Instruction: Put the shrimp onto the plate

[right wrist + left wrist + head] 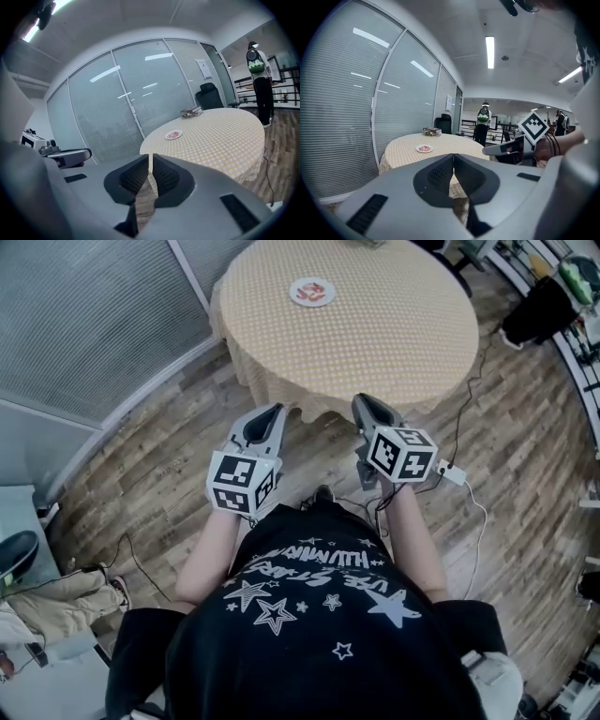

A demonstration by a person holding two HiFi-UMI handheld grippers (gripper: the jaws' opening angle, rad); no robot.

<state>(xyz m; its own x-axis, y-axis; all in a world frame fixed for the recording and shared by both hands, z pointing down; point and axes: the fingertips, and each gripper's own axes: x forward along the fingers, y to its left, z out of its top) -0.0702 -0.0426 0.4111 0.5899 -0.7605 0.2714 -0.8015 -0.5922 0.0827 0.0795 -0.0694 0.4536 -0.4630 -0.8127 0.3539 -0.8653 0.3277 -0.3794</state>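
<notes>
- One table (394, 334) with one plate (311, 292) on it. There are reddish bits on the plate, too small to call shrimp.
- Your left gripper (276, 411) and right gripper (362, 401) sit just short of the table, jaws pressed together and empty.

I make out a small round white plate (294, 293) lying flat on the round yellow checked tablecloth (394, 324), upper middle of the head view. Reddish-pink patches (312, 292) fill its centre — too small to tell shrimp from print.
</notes>
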